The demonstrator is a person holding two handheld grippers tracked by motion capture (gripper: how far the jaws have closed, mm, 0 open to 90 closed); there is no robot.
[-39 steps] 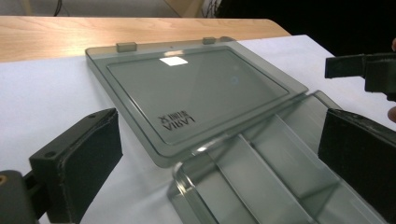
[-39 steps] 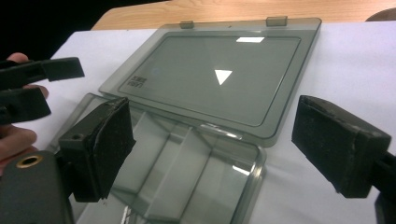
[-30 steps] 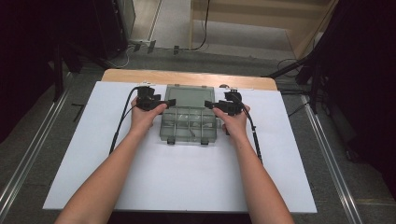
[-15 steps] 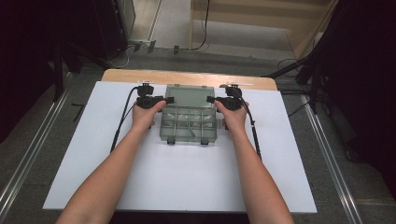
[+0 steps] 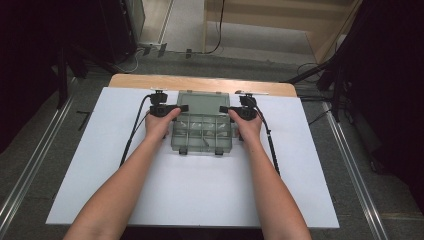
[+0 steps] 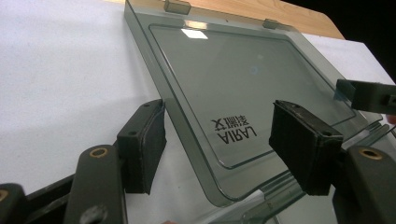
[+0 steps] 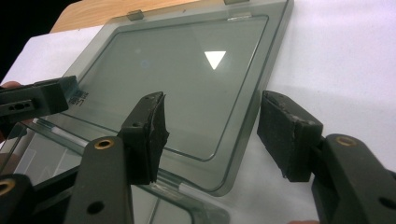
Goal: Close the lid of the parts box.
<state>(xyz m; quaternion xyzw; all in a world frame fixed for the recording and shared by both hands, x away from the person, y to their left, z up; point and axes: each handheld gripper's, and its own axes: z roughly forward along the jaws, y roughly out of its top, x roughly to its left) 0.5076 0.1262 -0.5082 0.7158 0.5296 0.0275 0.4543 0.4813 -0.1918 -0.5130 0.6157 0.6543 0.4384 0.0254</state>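
A smoky clear plastic compartment box [image 5: 202,134] sits on the white table top, its lid [image 5: 202,102] swung open and lying flat behind it. My left gripper [image 5: 172,108] is at the lid's left edge near the hinge. In the left gripper view the left gripper [image 6: 219,126] straddles the lid [image 6: 243,79] corner, pads apart from it. My right gripper [image 5: 228,109] mirrors it on the right side, and in its own view the right gripper [image 7: 215,121] straddles the lid [image 7: 187,74] edge without pressing. Both pairs of jaws have just been closing and stand open.
A white sheet [image 5: 200,190] covers the table, with a wooden strip [image 5: 200,82] along the far edge. Black cables [image 5: 132,135] trail from the grippers toward the near side. Metal rails [image 5: 30,165] run along both sides on the floor.
Both grippers' jaws have narrowed around the lid's side edges. The right hand has shifted slightly and dropped closer to the table; the box has not moved.
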